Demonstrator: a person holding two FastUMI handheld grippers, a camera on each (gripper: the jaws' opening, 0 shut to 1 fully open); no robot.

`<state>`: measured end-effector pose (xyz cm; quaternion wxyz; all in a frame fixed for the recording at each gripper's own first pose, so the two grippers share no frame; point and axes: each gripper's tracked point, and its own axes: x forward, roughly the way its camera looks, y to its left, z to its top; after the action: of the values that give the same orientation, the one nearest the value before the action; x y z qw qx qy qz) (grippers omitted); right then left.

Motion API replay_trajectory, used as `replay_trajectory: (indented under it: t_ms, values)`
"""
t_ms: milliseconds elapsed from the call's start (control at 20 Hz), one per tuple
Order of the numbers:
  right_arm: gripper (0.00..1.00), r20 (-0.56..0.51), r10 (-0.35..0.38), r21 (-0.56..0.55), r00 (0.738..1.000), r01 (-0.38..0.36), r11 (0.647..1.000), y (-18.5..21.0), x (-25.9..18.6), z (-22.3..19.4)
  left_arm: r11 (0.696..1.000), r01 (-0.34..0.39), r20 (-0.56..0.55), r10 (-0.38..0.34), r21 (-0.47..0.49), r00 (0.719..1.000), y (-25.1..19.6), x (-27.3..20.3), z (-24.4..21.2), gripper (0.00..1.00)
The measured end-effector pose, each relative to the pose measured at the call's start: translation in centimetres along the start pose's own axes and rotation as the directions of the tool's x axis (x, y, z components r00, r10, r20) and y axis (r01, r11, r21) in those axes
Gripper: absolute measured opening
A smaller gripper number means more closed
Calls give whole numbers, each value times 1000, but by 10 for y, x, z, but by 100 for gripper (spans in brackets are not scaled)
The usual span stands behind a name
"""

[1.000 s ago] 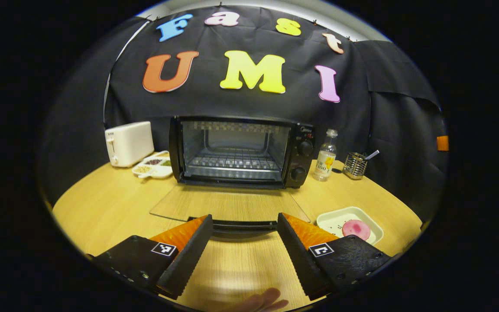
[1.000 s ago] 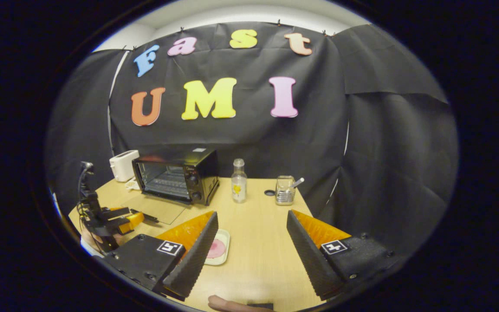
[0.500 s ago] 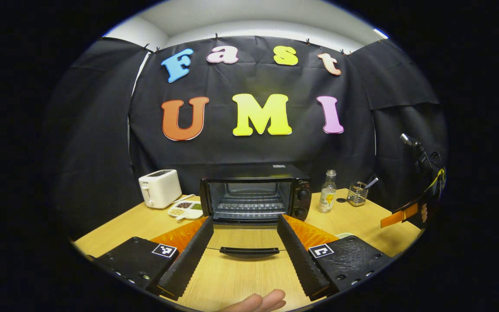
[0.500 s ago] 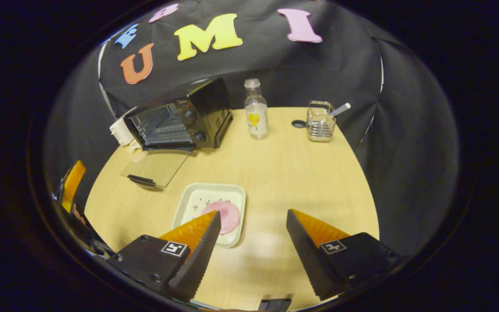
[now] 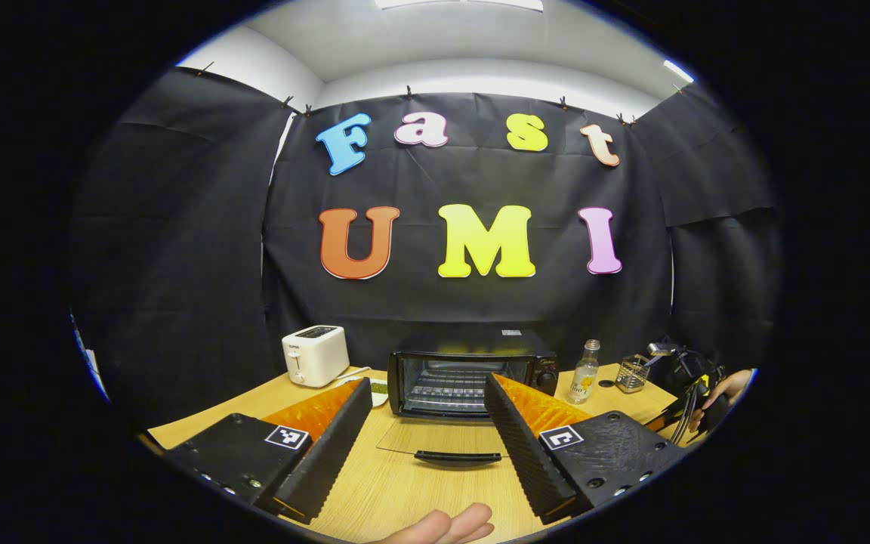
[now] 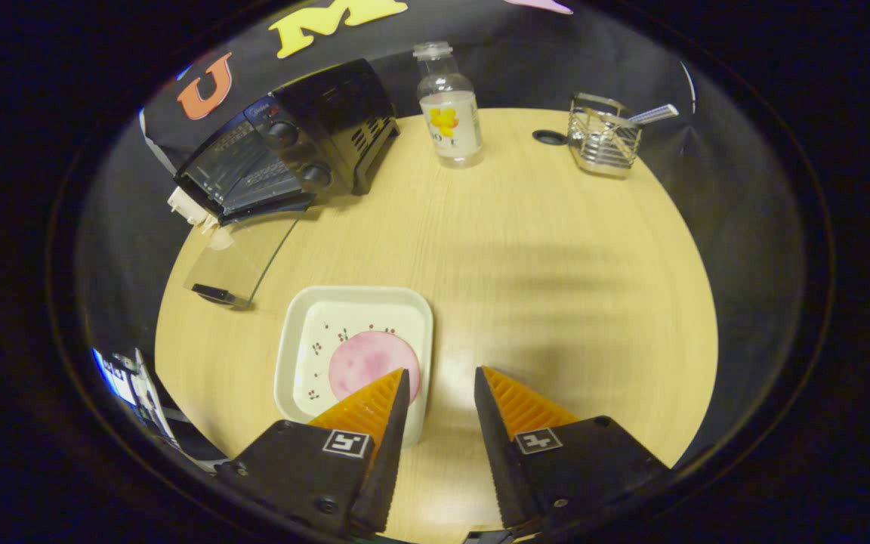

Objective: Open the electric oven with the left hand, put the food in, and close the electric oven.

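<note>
My right gripper (image 6: 439, 378) hovered low over the pale wooden table (image 6: 541, 249), its ridged, wedge-shaped fingers parted with a narrow gap and clasping nothing; the left one overlapped the near edge of the white, square, round-cornered plate (image 6: 306, 321). On that plate lay the food, a flat, round pink slice (image 6: 371, 361), right by my fingertip. My left gripper (image 5: 427, 385) was spread wide and empty, a fingertip of my hand (image 5: 446, 525) showing beneath it. Just past it lay the oven's glass door (image 5: 442, 438), folded flat on the table with its black bar handle (image 5: 458, 457) nearest me. Behind stood the boxy black electric oven (image 5: 473, 370), wire rack inside. A white toaster (image 5: 316, 355) stood on one side, a clear glass bottle (image 5: 584, 370) and a wire-mesh holder (image 5: 633, 373) on the other.
</note>
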<state>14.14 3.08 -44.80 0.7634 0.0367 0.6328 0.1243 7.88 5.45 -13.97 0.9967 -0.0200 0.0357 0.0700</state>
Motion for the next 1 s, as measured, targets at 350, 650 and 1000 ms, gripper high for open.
replay_trajectory:
  t_ms: [350, 650, 1000]
  values:
    - [2, -144, 220, 141, 965, -200, 970, 15, 17, -5, 1000, 5, 11, -4, -13, 1000, 1, -10, 12, 95]
    - [4, -102, 314, 244, 944, -283, 928, 15, 15, -5, 1000, 12, 27, -11, -22, 1000, 1, -23, 20, 95]
    - [4, -24, 326, 318, 945, -302, 899, 10, -1, -11, 1000, 5, 19, -6, 10, 1000, 19, -44, 19, 95]
